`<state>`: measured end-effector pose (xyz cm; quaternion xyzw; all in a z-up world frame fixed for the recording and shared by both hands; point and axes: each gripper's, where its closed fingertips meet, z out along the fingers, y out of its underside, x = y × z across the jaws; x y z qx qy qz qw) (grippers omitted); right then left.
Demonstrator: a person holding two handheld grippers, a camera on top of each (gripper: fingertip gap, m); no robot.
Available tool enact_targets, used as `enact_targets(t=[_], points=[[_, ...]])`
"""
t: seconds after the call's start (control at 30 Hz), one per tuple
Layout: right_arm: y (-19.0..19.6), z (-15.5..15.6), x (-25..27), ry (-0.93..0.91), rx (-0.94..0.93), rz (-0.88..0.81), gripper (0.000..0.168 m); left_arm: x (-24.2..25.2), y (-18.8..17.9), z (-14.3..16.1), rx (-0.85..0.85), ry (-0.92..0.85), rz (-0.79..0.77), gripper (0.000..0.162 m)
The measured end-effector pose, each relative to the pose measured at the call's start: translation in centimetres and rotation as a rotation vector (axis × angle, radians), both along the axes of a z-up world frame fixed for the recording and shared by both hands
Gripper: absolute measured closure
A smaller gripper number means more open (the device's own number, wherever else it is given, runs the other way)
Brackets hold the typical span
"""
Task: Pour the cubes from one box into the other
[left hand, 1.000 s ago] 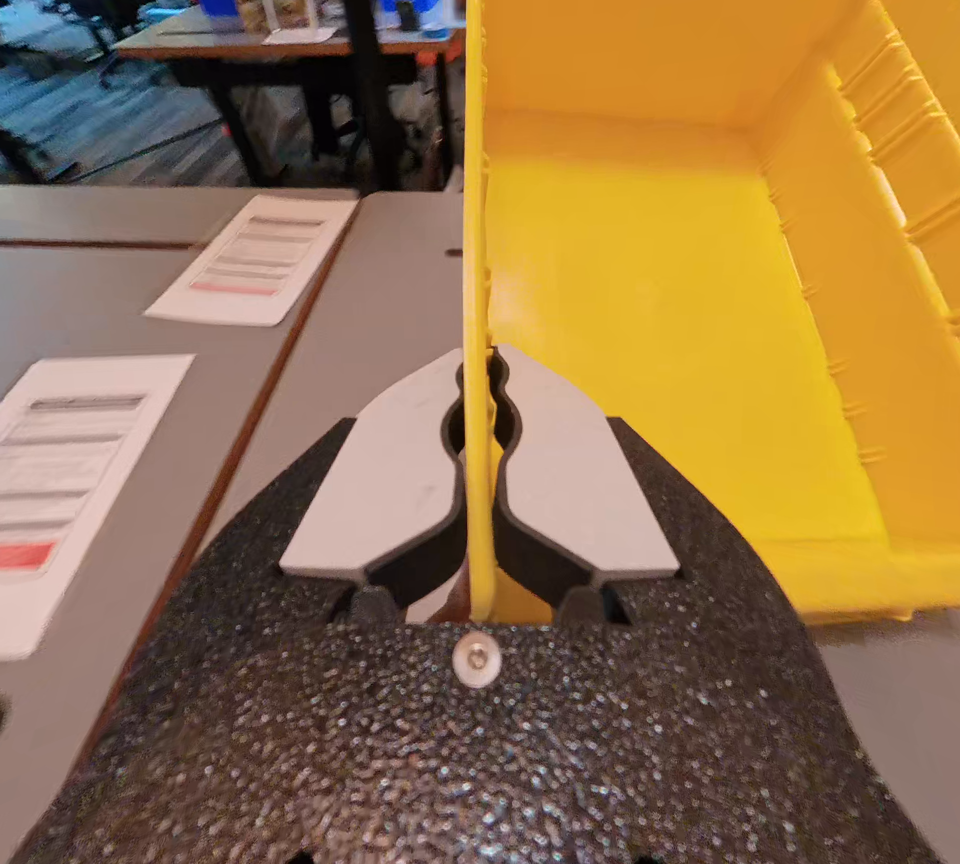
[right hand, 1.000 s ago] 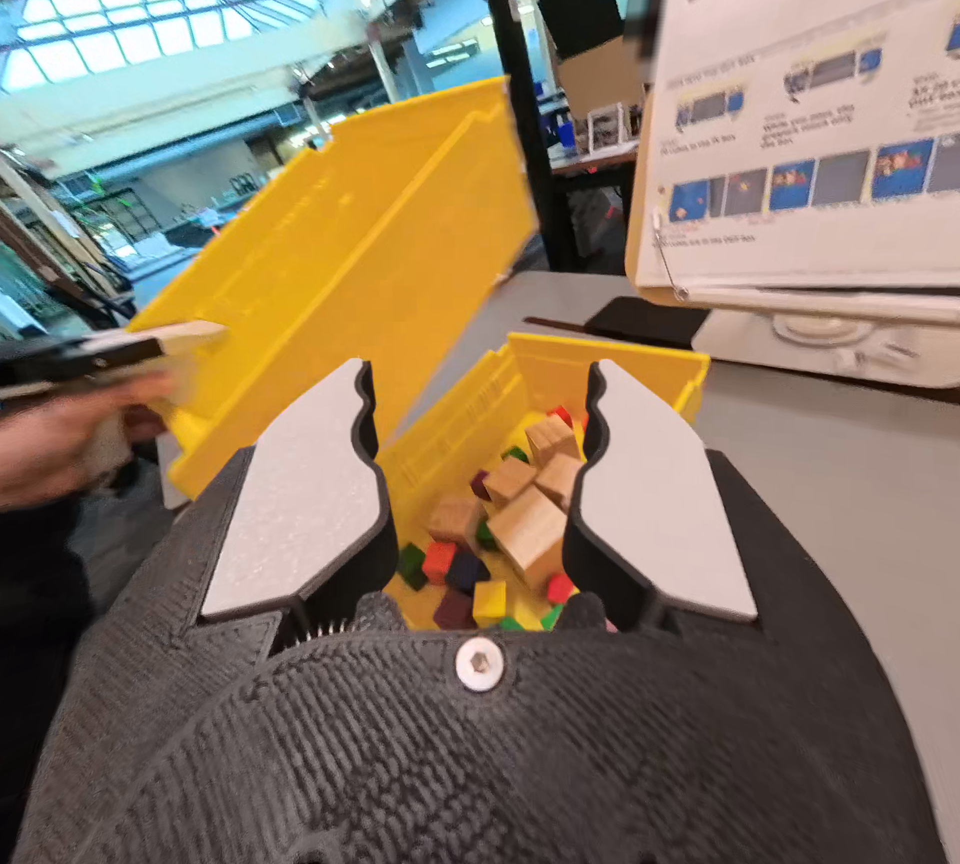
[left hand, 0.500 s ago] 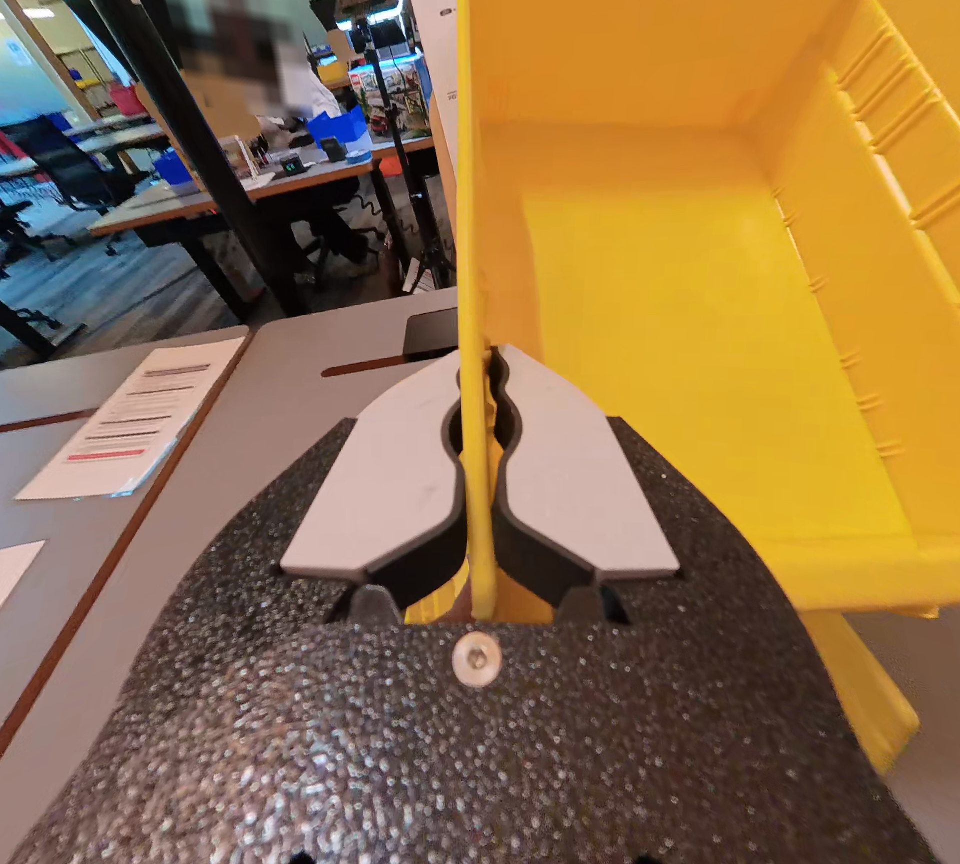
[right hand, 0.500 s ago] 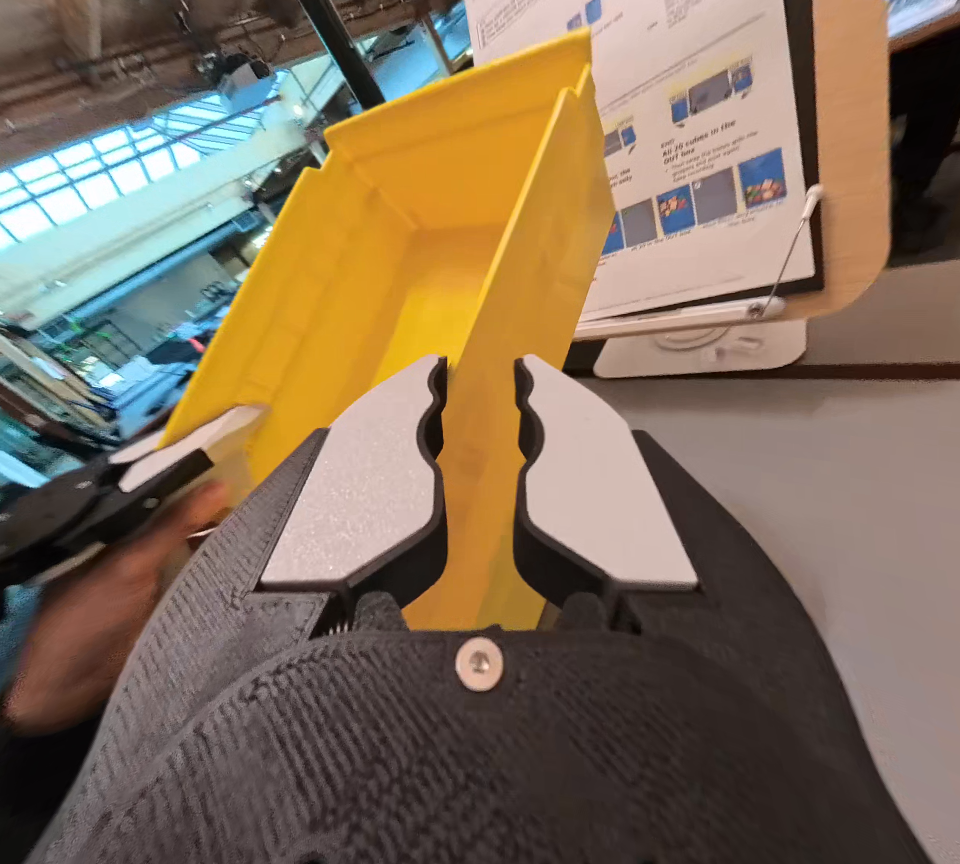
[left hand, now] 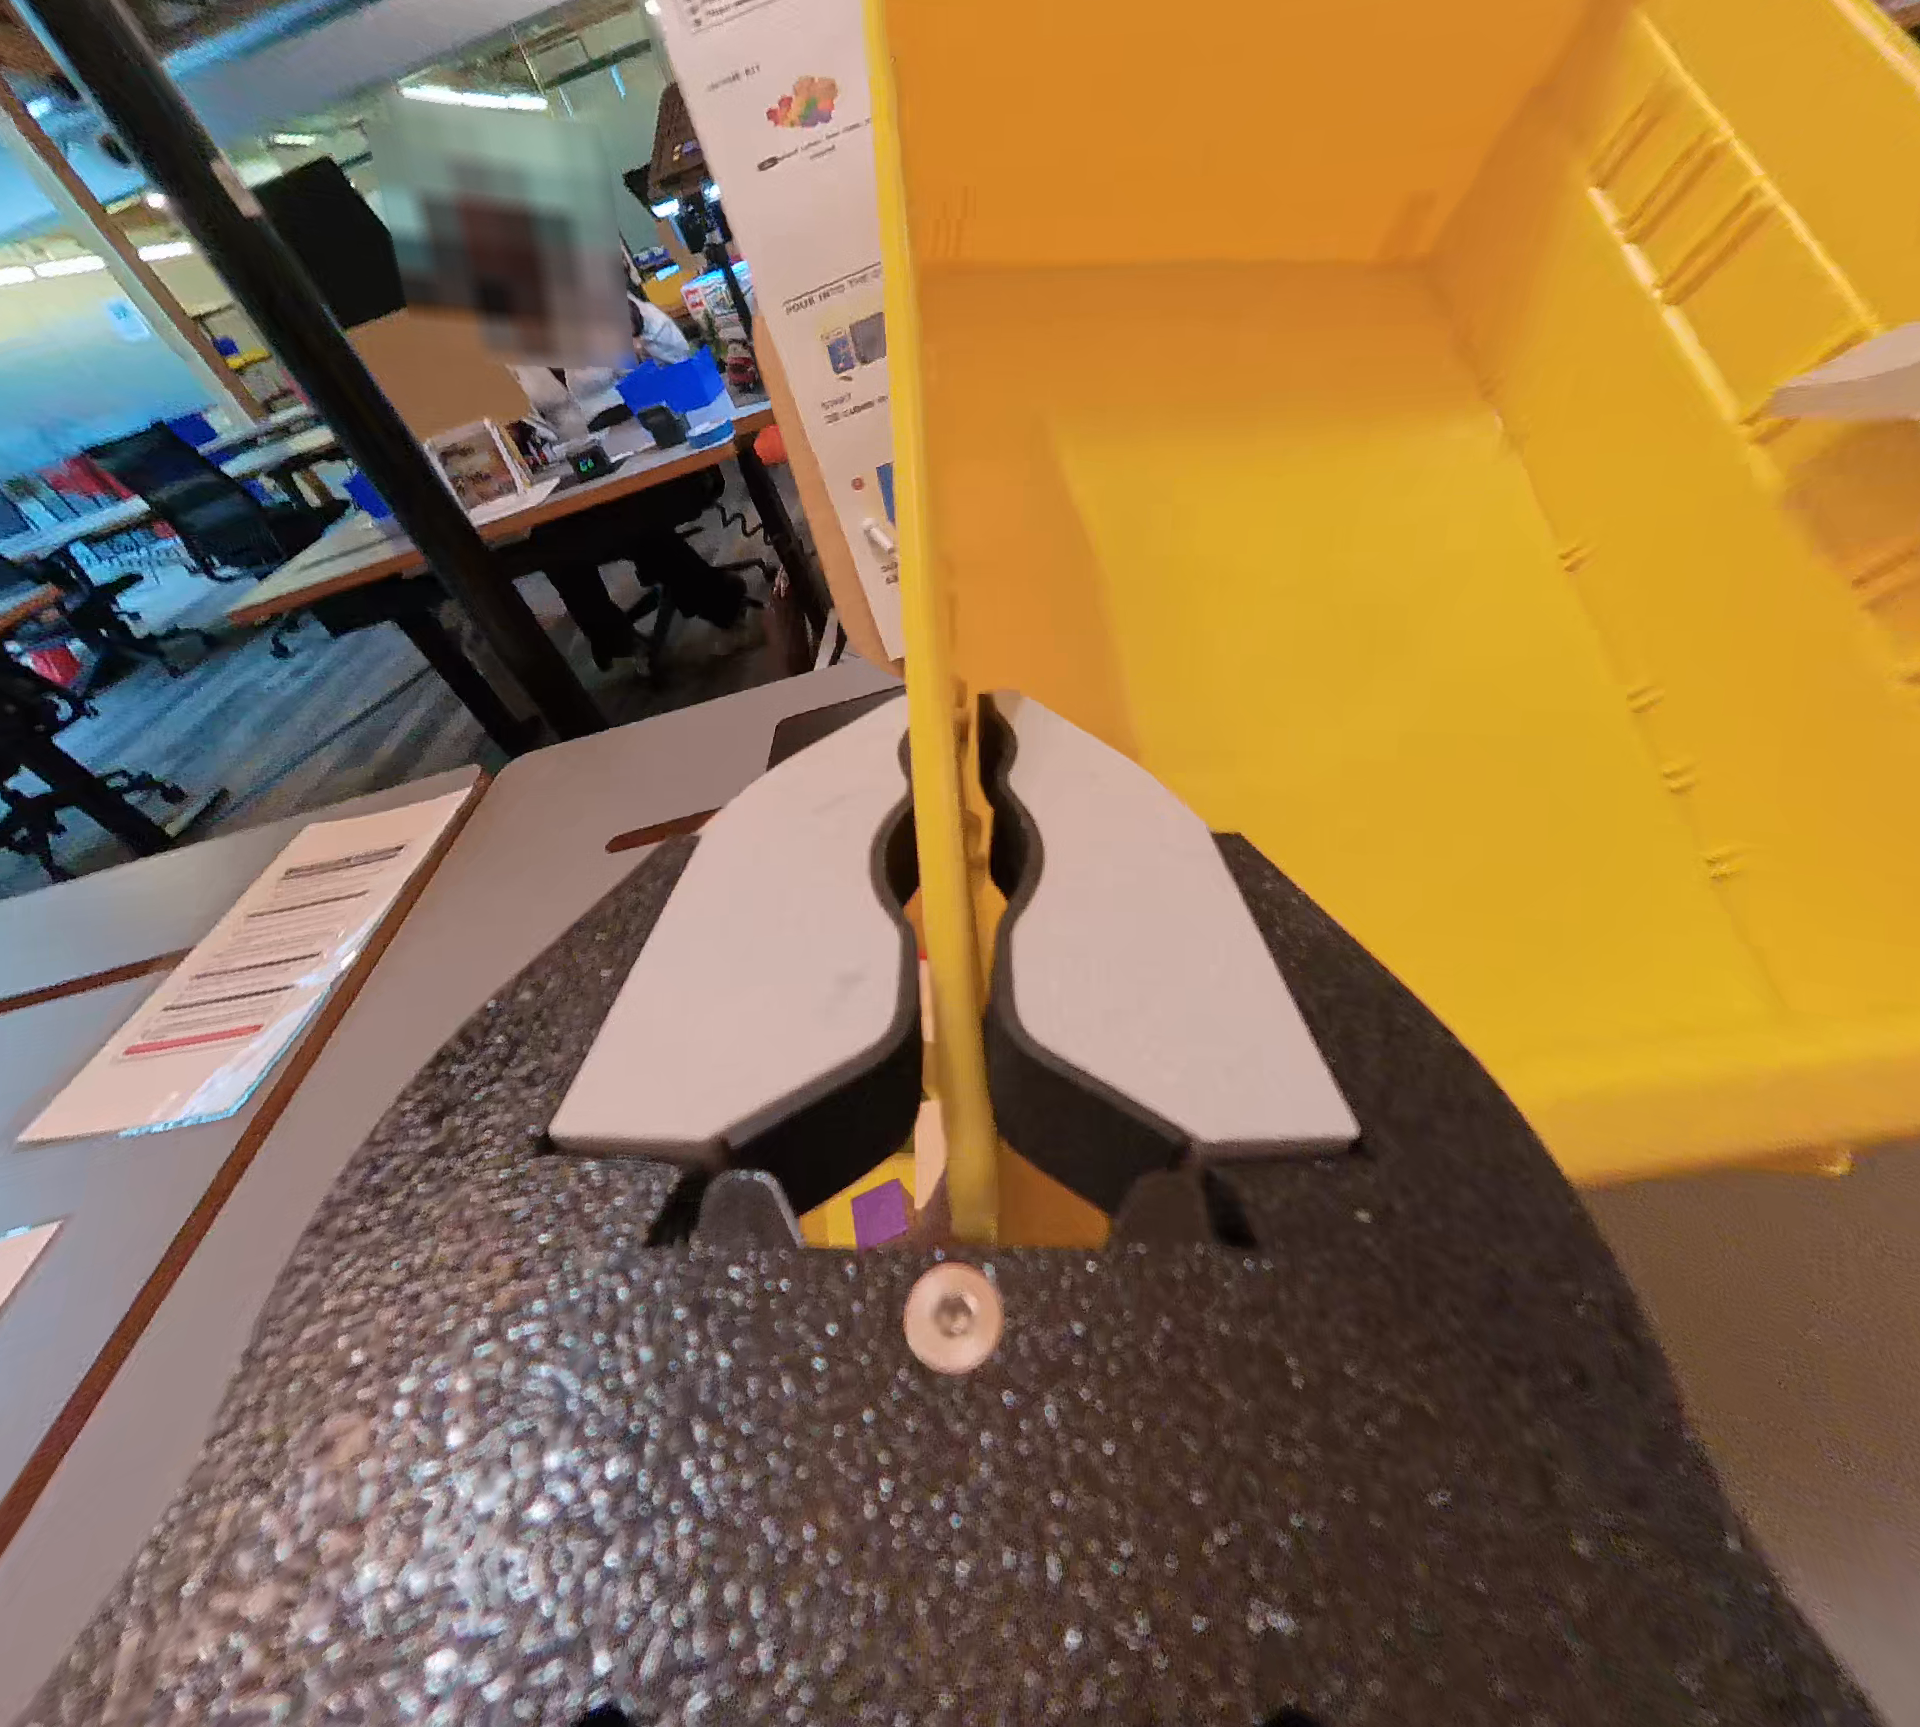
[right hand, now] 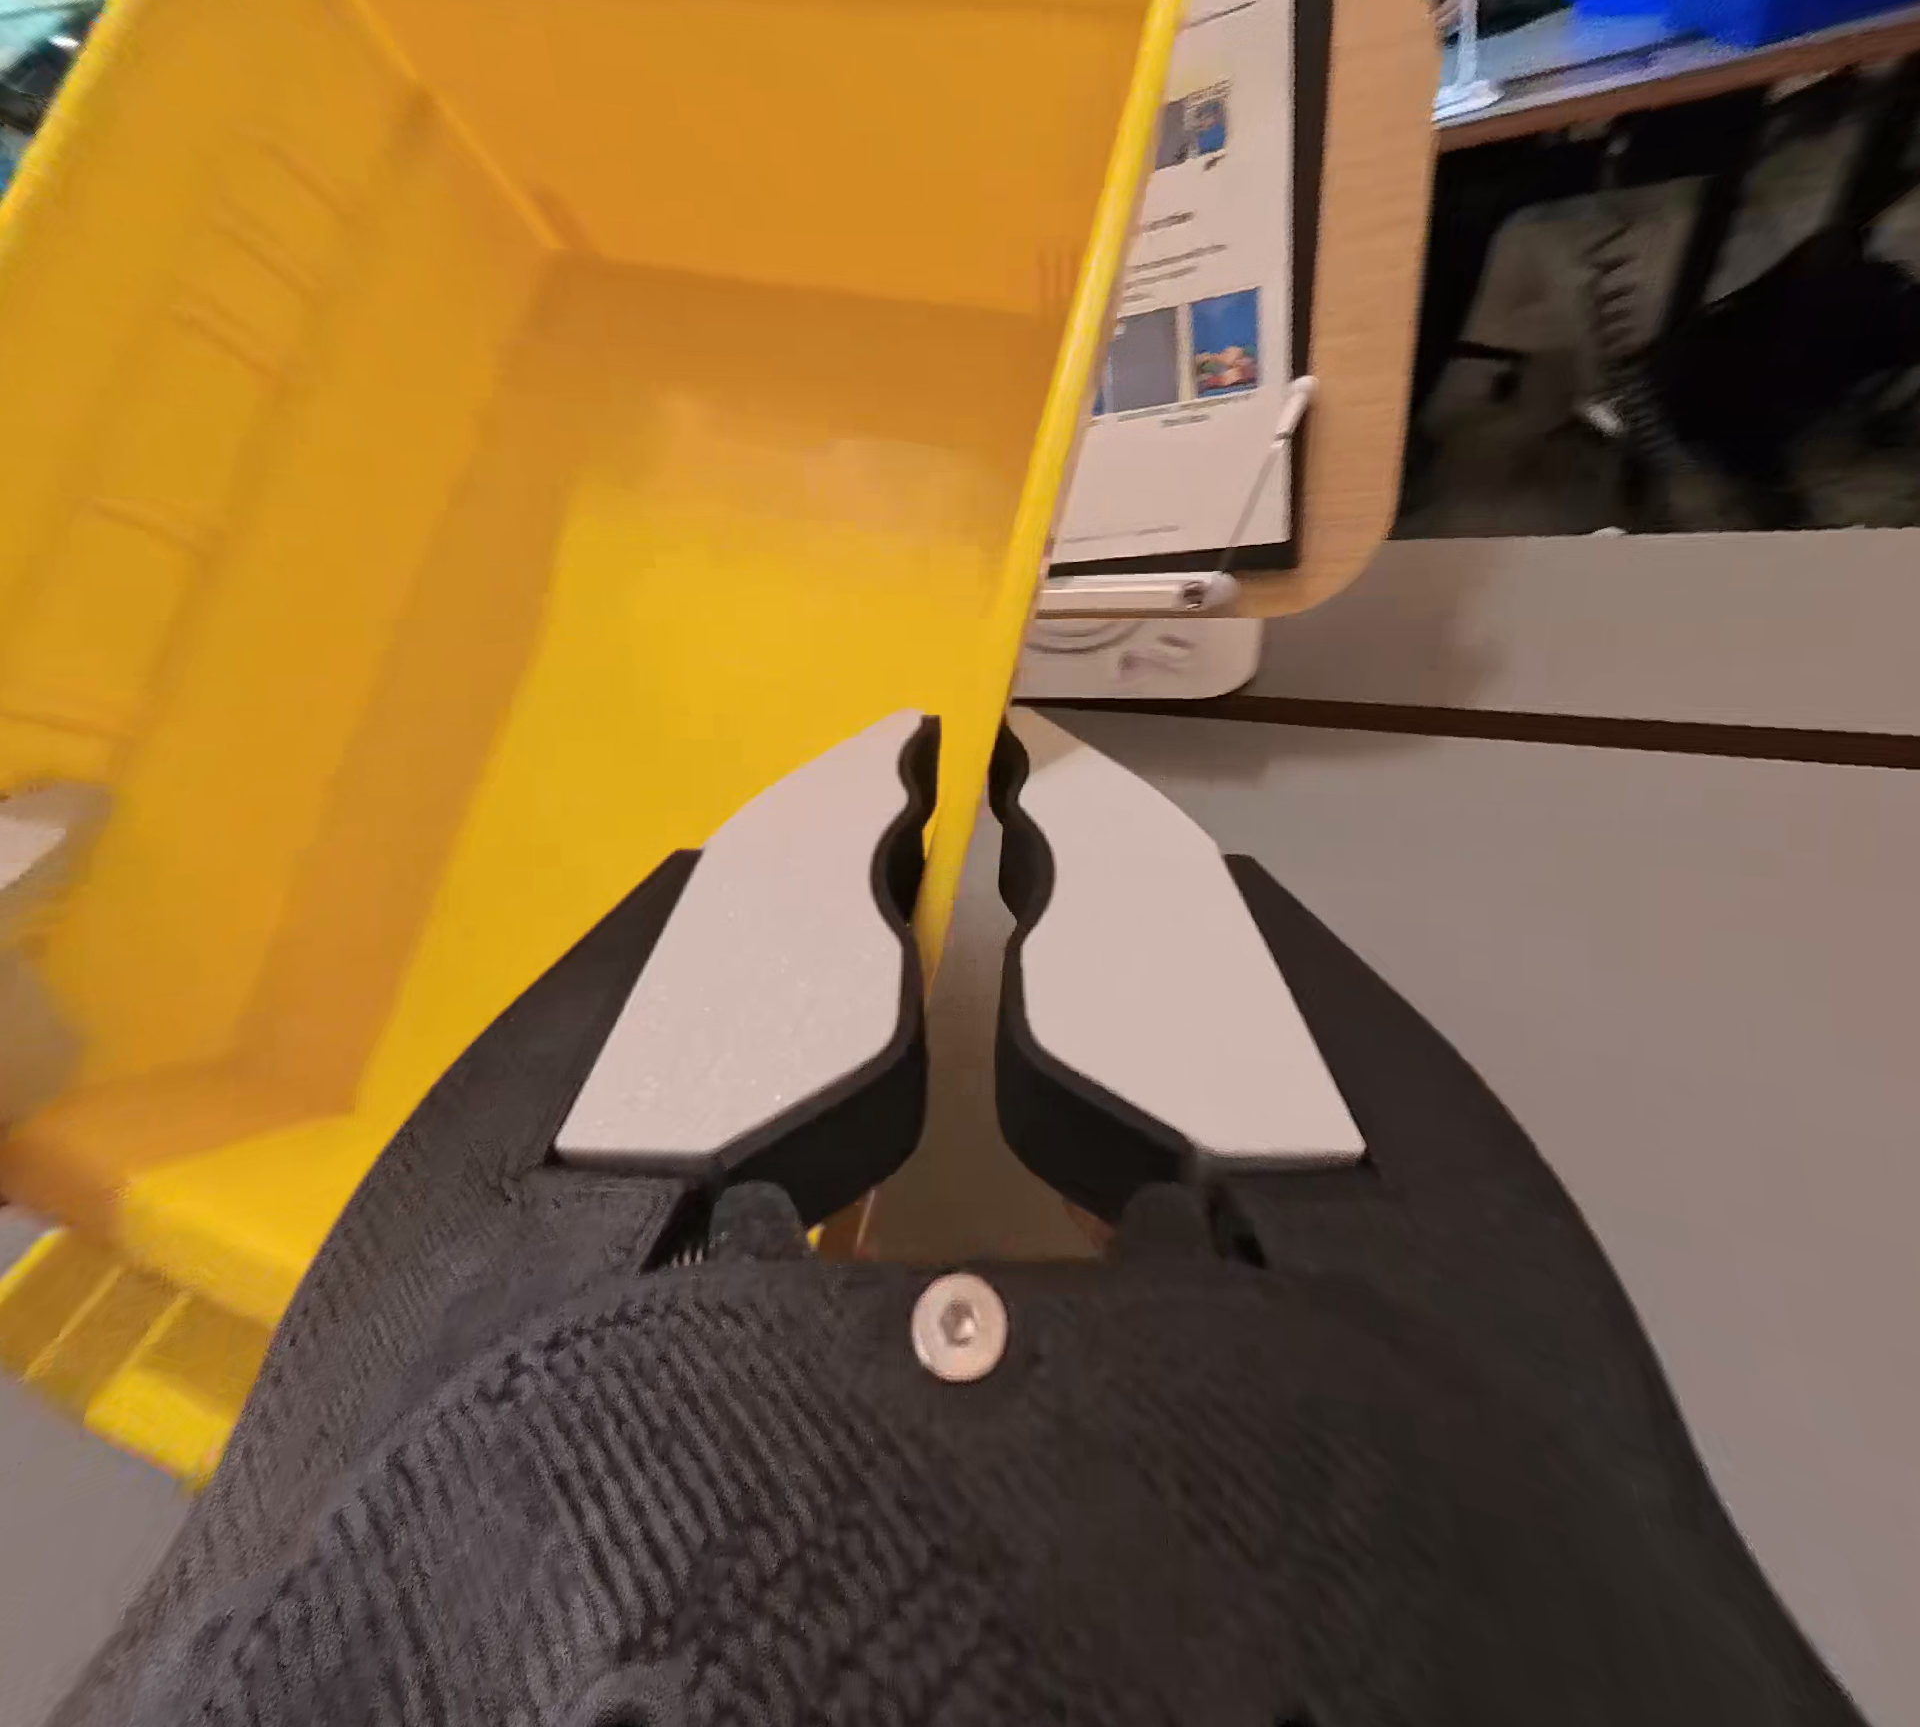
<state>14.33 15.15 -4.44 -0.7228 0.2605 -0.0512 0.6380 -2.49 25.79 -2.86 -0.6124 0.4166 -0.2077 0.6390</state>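
Observation:
An empty yellow box (left hand: 1299, 638) is held tilted off the grey table. My left gripper (left hand: 951, 721) is shut on its left wall. My right gripper (right hand: 966, 737) has its fingers closed around the rim of the same box's right wall (right hand: 623, 534). One pale finger of the right gripper shows at the right edge of the left wrist view (left hand: 1860, 378). A second yellow box (right hand: 135, 1365) sits lower, under the held one. Through the gap under my left fingers I see a purple cube (left hand: 883, 1210). The other cubes are hidden.
A poster board on a white stand (right hand: 1195, 327) stands just behind the box. Paper sheets (left hand: 249, 971) lie on the table to the left. A black pole (left hand: 260, 275) rises at the back left. Bare grey table (right hand: 1558, 950) lies to the right.
My right gripper moved from above the box of cubes to the empty box's right wall and closed on it. The left gripper kept its hold and the box rose.

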Motion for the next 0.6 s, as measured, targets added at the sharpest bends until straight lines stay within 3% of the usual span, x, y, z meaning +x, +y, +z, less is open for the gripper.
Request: enact_targets(t=[0.03, 0.2, 0.3, 0.43, 0.53, 0.6], points=[[-0.4, 0.1, 0.5, -0.025, -0.017, -0.026, 0.161, 0.4, -0.5, -0.3, 0.011, 0.014, -0.008, 0.153], [-3.3, 0.6, 3.9, -0.063, -0.093, -0.051, 0.164, 2.6, -5.0, -0.3, -0.109, -0.042, -0.254, 0.106], [-7.8, 0.6, 7.6, -0.131, -0.174, -0.136, 0.164, 1.0, -6.0, -0.2, -0.153, -0.037, -0.372, 0.082], [-15.9, -1.2, 13.0, -0.134, -0.254, -0.226, 0.164, -4.0, -0.1, -3.6, -0.227, 0.060, -0.250, 0.080], [-21.5, -4.1, 16.8, -0.057, -0.262, -0.264, 0.164, -8.2, 5.0, -8.1, -0.386, 0.095, -0.115, 0.079], [-24.7, -6.5, 19.0, 0.006, -0.274, -0.294, 0.164, -9.9, 6.1, -11.0, -0.498, 0.116, -0.094, 0.079]])
